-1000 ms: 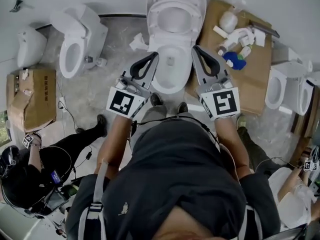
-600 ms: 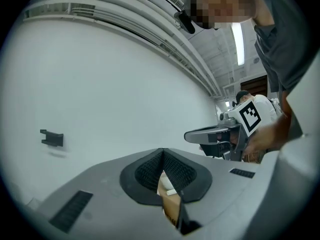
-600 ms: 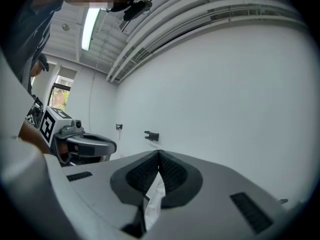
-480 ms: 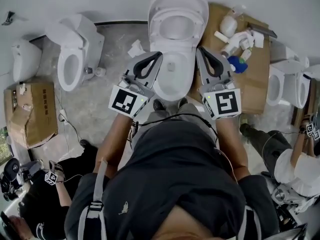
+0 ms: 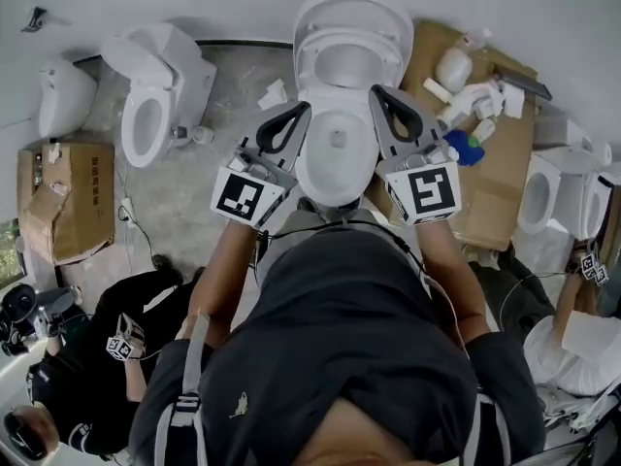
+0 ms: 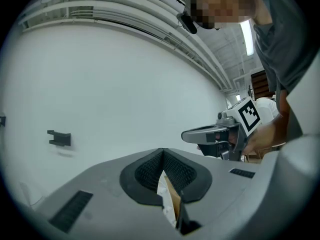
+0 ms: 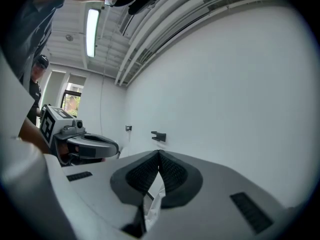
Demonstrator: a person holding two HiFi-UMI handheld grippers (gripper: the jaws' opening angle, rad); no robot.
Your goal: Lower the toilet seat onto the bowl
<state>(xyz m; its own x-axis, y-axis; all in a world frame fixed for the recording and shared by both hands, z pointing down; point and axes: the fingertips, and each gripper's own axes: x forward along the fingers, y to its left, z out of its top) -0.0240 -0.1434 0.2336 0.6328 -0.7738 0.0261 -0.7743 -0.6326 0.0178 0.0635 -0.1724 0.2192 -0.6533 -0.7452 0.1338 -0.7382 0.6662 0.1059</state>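
The white toilet [image 5: 335, 158] stands straight ahead in the head view, its bowl between my two grippers. Its seat and lid [image 5: 349, 32] stand raised at the far end, against the wall. My left gripper [image 5: 302, 110] reaches along the bowl's left side, jaws shut and empty. My right gripper [image 5: 377, 93] reaches along the right side, also shut on nothing. In the left gripper view the shut jaws [image 6: 162, 151] face a bare white wall, with the right gripper [image 6: 220, 134] beside them. The right gripper view shows its shut jaws [image 7: 159, 153] and the left gripper [image 7: 85, 144].
A second toilet [image 5: 155, 95] stands to the left, and more white fixtures [image 5: 543, 192] to the right. A cardboard sheet [image 5: 490, 178] with bottles lies right of the bowl, a cardboard box [image 5: 63, 197] at far left. People crouch at lower left [image 5: 87, 377] and lower right [image 5: 572, 338].
Both grippers have moved forward and now flank the bowl more closely, still shut. My shoes have gone out of sight. The people at the sides have shifted.
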